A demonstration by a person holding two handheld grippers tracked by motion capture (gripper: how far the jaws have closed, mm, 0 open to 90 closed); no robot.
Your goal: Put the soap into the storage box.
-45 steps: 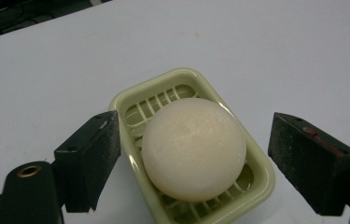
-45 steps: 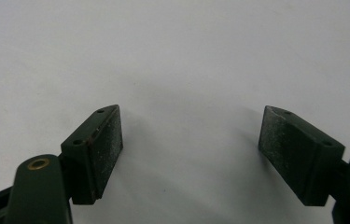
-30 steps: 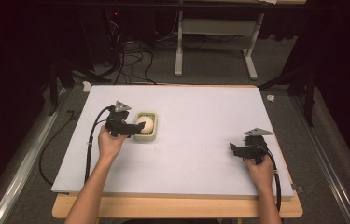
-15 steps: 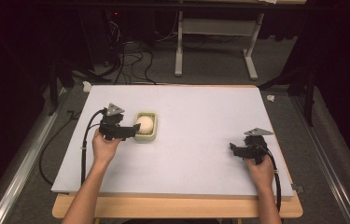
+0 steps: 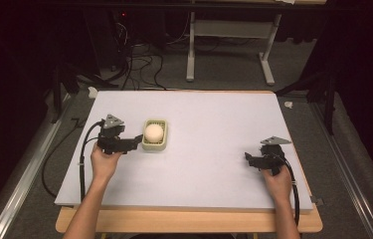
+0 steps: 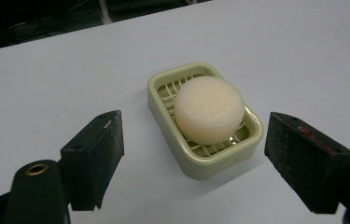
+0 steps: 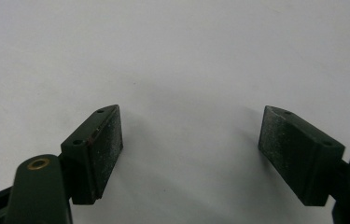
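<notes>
The table (image 5: 214,114) carries a pale lilac-white top with a strip of bare wood along its near edge; on it, toward the left edge and about midway between the far and near edges, sits a pale green soap dish (image 5: 154,135) with a slatted floor; a round cream soap (image 5: 153,132) lies in the dish, taking up most of it, and in the left gripper view it looks to rest nearer the far end of the dish (image 6: 205,121), though the angle makes that hard to judge. The left gripper (image 5: 135,141) is held just beside the dish on the side facing the table's left edge, its tips close to the rim but apart from it; its jaws stand wide open, wider than the dish, with nothing between them; the soap (image 6: 209,108) lies ahead of the gap. The right gripper (image 5: 248,159) is held low near the right edge, toward the near right corner, well apart from the dish; its jaws too are spread wide over bare tabletop (image 7: 186,60), gripping nothing.
</notes>
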